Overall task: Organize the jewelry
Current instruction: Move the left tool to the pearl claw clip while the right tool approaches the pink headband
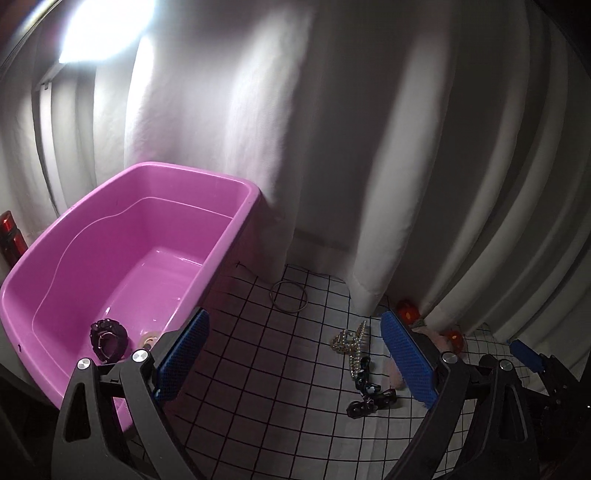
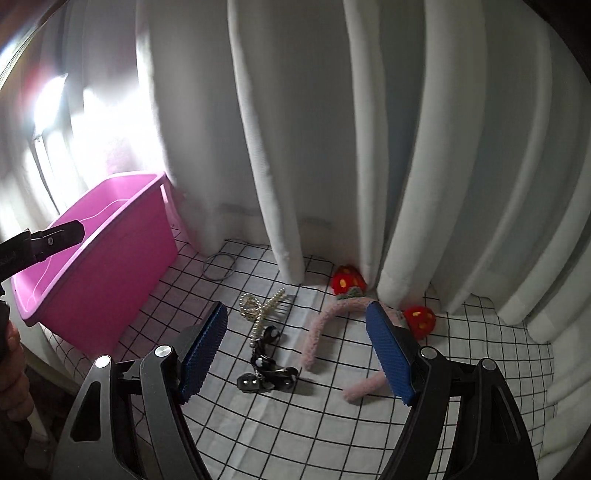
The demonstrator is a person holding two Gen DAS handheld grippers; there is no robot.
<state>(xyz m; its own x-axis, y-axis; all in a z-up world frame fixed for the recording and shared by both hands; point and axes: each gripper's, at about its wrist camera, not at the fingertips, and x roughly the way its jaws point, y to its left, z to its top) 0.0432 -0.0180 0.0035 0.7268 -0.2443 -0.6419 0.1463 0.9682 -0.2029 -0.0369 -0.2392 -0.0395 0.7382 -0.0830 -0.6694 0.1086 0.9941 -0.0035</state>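
Observation:
A pink plastic bin (image 1: 229, 221) (image 2: 110, 280) stands at the left on a white grid-pattern cloth (image 1: 280, 413). A dark beaded bracelet (image 1: 108, 338) lies inside it. On the cloth lie a thin ring bangle (image 1: 289, 297) (image 2: 219, 267), a pearl hair claw (image 1: 347, 341) (image 2: 258, 308), a black hair clip (image 1: 369, 397) (image 2: 267, 369) and a pink fuzzy headband with red strawberries (image 2: 325, 332). My left gripper (image 1: 295, 363) is open and empty beside the bin's near right corner. My right gripper (image 2: 295, 354) is open and empty above the black clip and headband; part of it shows in the left wrist view (image 1: 532, 360).
White curtains (image 2: 332, 147) hang close behind the cloth and touch its back edge. A bright window (image 1: 99, 29) glares at the upper left. A red-lit dark object (image 1: 9, 236) stands left of the bin. A hand (image 2: 13, 369) shows at the left edge.

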